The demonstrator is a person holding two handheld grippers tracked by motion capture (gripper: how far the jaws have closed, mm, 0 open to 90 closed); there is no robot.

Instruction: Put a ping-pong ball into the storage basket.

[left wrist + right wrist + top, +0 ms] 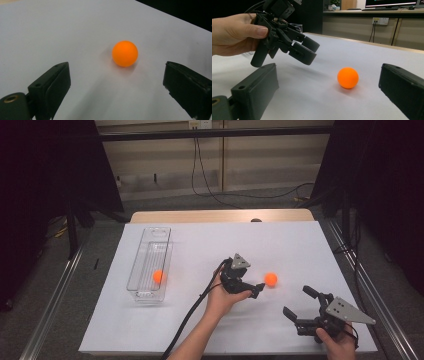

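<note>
One smooth, round orange ball (125,53)

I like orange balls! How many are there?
2. One orange ball lies inside the clear bin at the left; the other ball sits on the white table just ahead of the left gripper.

A clear plastic bin (150,265) sits on the white table (280,245), toward its left side, long side running away from me. Inside the bin, near its close end, lies an orange ball (158,276). Beyond the table's far edge, black cables (210,190) hang down the wall to the floor.
</note>
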